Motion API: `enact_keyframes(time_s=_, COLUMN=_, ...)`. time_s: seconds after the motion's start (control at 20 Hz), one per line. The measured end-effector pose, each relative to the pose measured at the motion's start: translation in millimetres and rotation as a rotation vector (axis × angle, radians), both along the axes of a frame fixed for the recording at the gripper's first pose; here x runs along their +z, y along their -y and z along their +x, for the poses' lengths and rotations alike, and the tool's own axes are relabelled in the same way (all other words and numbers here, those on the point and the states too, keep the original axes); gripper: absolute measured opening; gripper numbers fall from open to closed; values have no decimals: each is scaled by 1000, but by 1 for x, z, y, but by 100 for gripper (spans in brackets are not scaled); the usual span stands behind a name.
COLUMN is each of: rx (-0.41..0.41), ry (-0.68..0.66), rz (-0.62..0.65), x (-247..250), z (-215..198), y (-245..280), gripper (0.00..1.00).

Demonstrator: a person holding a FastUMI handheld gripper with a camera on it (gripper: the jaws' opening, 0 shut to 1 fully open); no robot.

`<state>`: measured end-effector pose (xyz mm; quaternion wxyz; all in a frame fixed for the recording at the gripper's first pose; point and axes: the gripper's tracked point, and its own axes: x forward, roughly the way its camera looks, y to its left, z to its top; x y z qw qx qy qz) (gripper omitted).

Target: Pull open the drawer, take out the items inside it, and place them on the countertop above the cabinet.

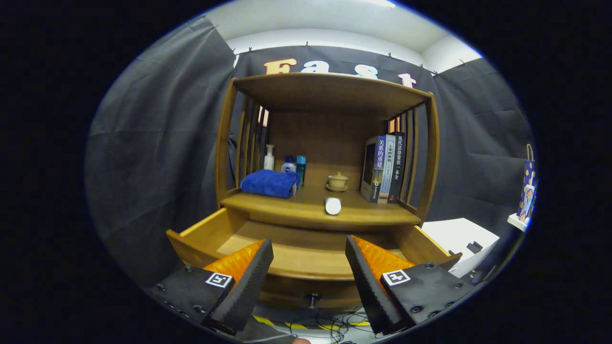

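Gripper point(309, 260): fingers spread wide, holding nothing, poised above the front of the pulled-out drawer point(306, 255). Risk noted: the drawer's visible floor shows no items, and its rear is hidden under the tabletop point(306, 212); a blind reach could strike that overhanging edge or the drawer front. The white mouse point(333, 205) lies on the tabletop near its front edge, small, smooth and rounded; a careless pass could knock it off.
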<state>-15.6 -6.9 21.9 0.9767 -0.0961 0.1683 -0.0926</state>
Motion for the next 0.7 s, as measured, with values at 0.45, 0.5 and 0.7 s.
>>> enact_keyframes(time_s=0.45, rx=-16, ry=-102, rz=77, x=-69, z=-24, y=28, gripper=99)
enact_keyframes(time_s=0.5, rx=-13, ry=-103, rz=76, x=-71, z=-22, y=27, gripper=99)
enact_keyframes(time_s=0.7, rx=-17, ry=-130, rz=56, x=-79, z=-18, y=33, gripper=99)
